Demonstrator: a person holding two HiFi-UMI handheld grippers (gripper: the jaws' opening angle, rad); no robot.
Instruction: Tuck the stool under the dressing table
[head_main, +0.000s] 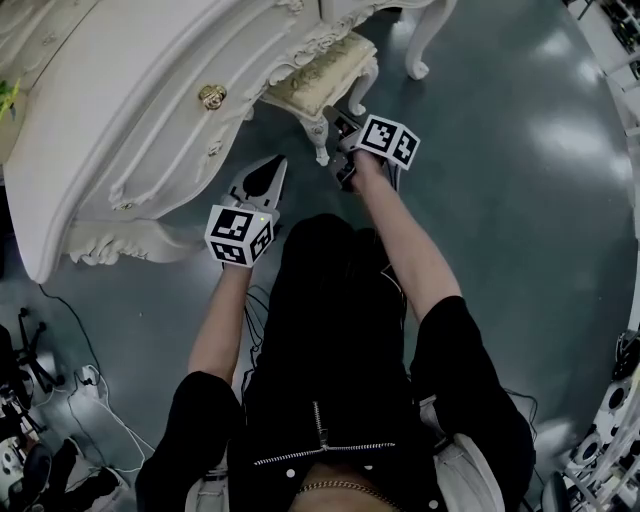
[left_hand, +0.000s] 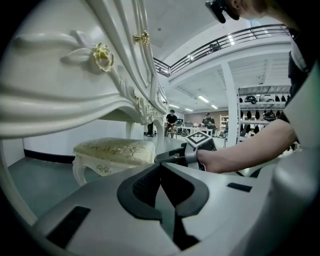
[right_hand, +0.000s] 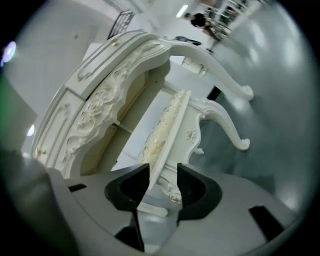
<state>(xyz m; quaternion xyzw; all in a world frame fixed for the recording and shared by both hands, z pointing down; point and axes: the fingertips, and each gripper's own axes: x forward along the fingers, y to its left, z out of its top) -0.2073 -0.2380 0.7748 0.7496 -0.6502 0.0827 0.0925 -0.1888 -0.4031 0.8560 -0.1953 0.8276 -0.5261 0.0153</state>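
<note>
Stool (right_hand: 170, 125): white carved frame, cream-and-gold patterned seat cushion. Its near corner sits between the jaws of the right gripper (right_hand: 162, 175); the rest of it reaches away from the tips, part-way into the kneehole of the dressing table (head_main: 130, 120), with the near end still out in front of the table.

Right gripper: jaws part closed and clamped on the stool's corner. One dark pad lies against the edge of the seat, the other against the carved frame below it. The gripper is rolled, so the stool runs slantwise between the pads.

Left gripper (left_hand: 161, 167): jaws drawn together, tips meeting, nothing between them. It is held apart from the furniture. The stool stands ahead and to the left of its tips, and the right gripper just ahead and to the right.

Dressing table: white, scrolled carving along its apron, curved legs. Its front rises above and to the left of the left jaws, and a gold drawer knob (left_hand: 102, 56) shows there. For the right jaws the kneehole lies straight ahead, beyond the stool.

Floor (head_main: 520, 200): smooth grey-green, below both grippers.
</note>
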